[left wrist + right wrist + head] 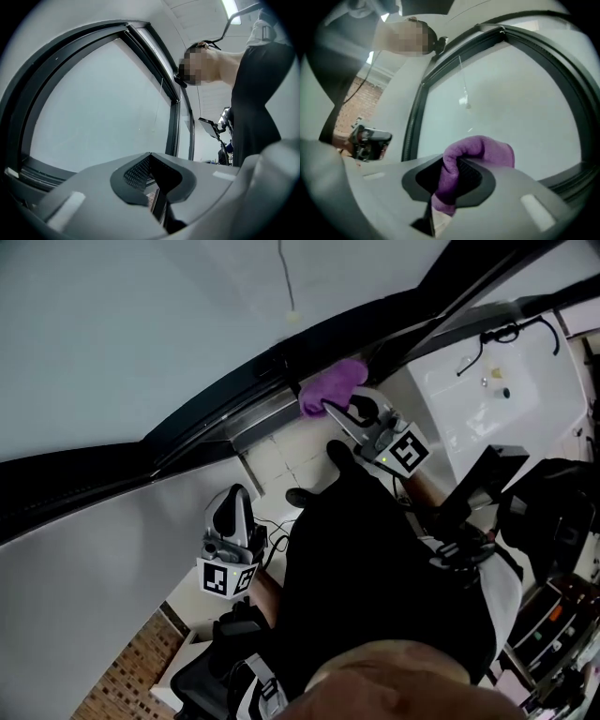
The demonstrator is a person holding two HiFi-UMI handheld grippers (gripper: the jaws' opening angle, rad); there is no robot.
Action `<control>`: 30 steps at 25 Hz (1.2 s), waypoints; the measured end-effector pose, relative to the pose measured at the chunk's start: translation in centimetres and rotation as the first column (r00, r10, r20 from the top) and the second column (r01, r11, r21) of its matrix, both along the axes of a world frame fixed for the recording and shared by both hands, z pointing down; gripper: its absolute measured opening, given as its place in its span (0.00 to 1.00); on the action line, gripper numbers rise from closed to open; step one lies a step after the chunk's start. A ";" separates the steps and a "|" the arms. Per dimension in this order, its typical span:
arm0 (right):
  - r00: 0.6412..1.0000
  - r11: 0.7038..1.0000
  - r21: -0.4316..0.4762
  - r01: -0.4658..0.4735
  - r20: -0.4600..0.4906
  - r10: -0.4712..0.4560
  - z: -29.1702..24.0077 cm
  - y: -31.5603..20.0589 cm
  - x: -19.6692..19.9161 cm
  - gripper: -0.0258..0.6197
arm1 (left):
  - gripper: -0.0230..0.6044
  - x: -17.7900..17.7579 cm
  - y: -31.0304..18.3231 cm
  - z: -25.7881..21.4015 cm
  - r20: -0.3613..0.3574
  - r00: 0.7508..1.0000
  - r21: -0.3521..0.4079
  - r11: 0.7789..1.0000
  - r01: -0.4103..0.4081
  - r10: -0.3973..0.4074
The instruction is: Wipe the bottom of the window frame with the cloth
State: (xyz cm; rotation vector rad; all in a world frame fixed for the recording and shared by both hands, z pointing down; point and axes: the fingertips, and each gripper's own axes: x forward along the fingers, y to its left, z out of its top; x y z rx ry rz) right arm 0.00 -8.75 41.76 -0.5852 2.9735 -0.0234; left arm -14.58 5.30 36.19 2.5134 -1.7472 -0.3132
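Purple cloth (330, 387) clamped in right gripper (339, 412), bunched just past its tips and lying against the bottom rail of the dark window frame (216, 404). Left gripper (234, 512): jaws together, nothing between, well apart from the cloth.

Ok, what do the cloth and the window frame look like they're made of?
Cloth: soft purple fabric, probably microfibre. It has a fuzzy nap and folds limply where the right gripper pinches it.
Window frame: dark, smooth and semi-gloss, likely painted or anodised metal. Its rails are straight and crisp with faint highlights, though plastic can't be ruled out.
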 end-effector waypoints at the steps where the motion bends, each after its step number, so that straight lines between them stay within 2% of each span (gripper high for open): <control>1: 0.999 0.999 0.012 -0.037 -0.031 0.038 -0.7 -1.8 -0.4 0.14 | 0.04 -0.1 0.1 0.1 0.000 1.000 0.000 1.000 0.000 0.000; 3: 0.986 0.997 0.036 -0.064 -0.153 0.068 -1.5 -4.6 -2.8 0.14 | 0.04 -0.2 0.3 0.3 0.000 1.000 0.005 1.000 0.005 -0.005; 5: 0.956 0.994 0.093 -0.055 -0.281 0.079 -1.5 -7.2 -6.5 0.14 | 0.04 -0.4 0.7 0.4 0.002 1.000 0.014 1.000 0.017 -0.017; 7: 0.902 0.993 0.111 -0.033 -0.426 0.077 0.3 -9.3 -9.5 0.14 | 0.04 -0.6 1.1 0.6 0.002 0.999 0.020 0.999 0.036 -0.036; 9: 0.843 0.995 0.095 -0.006 -0.535 0.056 1.9 -10.0 -10.5 0.14 | 0.04 -0.5 1.5 0.2 0.002 0.998 0.018 0.998 0.057 -0.057; 14: 0.774 0.979 0.183 0.085 -0.631 0.051 0.5 -7.2 -8.3 0.13 | 0.04 -0.4 1.4 -0.9 0.000 0.996 0.006 0.996 0.084 -0.084; 18: 0.760 0.966 0.226 0.125 -0.648 0.053 1.5 -3.0 -6.4 0.13 | 0.04 -0.6 0.7 -0.1 -0.004 0.998 0.004 0.998 0.066 -0.066; 20: 0.751 0.969 0.184 0.163 -0.660 -0.001 2.4 -0.5 -4.8 0.13 | 0.04 -0.3 0.3 0.1 -0.006 0.999 0.003 0.999 0.050 -0.050; 22: 0.694 0.968 0.061 0.244 -0.708 -0.130 5.1 2.7 -3.1 0.14 | 0.04 -0.2 0.0 0.3 -0.010 0.999 0.001 0.999 0.038 -0.038; 24: 0.636 0.949 -0.106 0.296 -0.720 -0.278 8.7 5.2 -1.4 0.14 | 0.04 -0.2 0.0 0.6 -0.014 0.999 -0.004 1.000 0.029 -0.029; 25: 0.638 0.941 -0.171 0.292 -0.698 -0.325 9.8 5.7 -0.5 0.14 | 0.04 -0.1 -0.1 0.7 -0.014 1.000 -0.005 1.000 0.025 -0.025; 26: 0.665 0.938 -0.215 0.274 -0.662 -0.346 10.0 5.5 0.2 0.14 | 0.04 0.0 -0.1 0.6 -0.012 1.000 -0.006 1.000 0.021 -0.021; 28: 0.766 0.945 -0.242 0.218 -0.558 -0.320 8.2 3.4 1.4 0.14 | 0.04 0.3 -0.1 0.3 -0.006 1.000 -0.003 1.000 0.018 -0.018; 30: 0.886 0.963 -0.232 0.140 -0.405 -0.227 4.4 -0.3 1.9 0.14 | 0.04 0.5 -0.2 0.0 0.000 1.000 -0.002 1.000 0.022 -0.022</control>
